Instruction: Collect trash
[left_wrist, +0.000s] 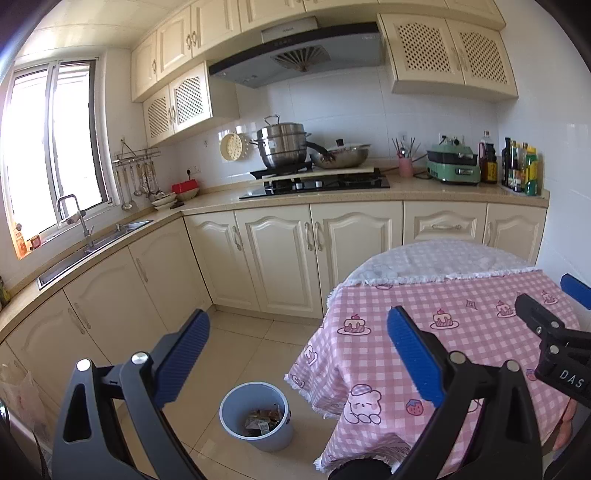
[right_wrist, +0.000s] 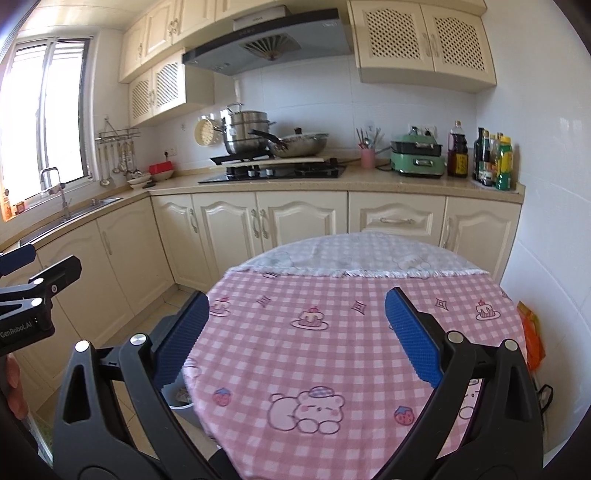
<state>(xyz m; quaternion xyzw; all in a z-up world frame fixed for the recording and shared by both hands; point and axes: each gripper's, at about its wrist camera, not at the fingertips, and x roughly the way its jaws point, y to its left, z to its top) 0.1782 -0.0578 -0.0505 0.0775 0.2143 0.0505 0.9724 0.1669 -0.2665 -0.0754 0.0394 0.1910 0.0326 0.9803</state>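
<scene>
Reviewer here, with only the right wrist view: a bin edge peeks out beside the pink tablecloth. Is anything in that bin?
Observer: Yes. In the left wrist view the blue-grey trash bin stands on the floor tiles by the table and holds wrappers.
Reviewer: Is the left gripper carrying anything?
Observer: No. The left gripper is open and empty.
Reviewer: Anything else on the floor there?
Observer: A plastic bag sits at the frame's left edge, against the cabinets.
</scene>
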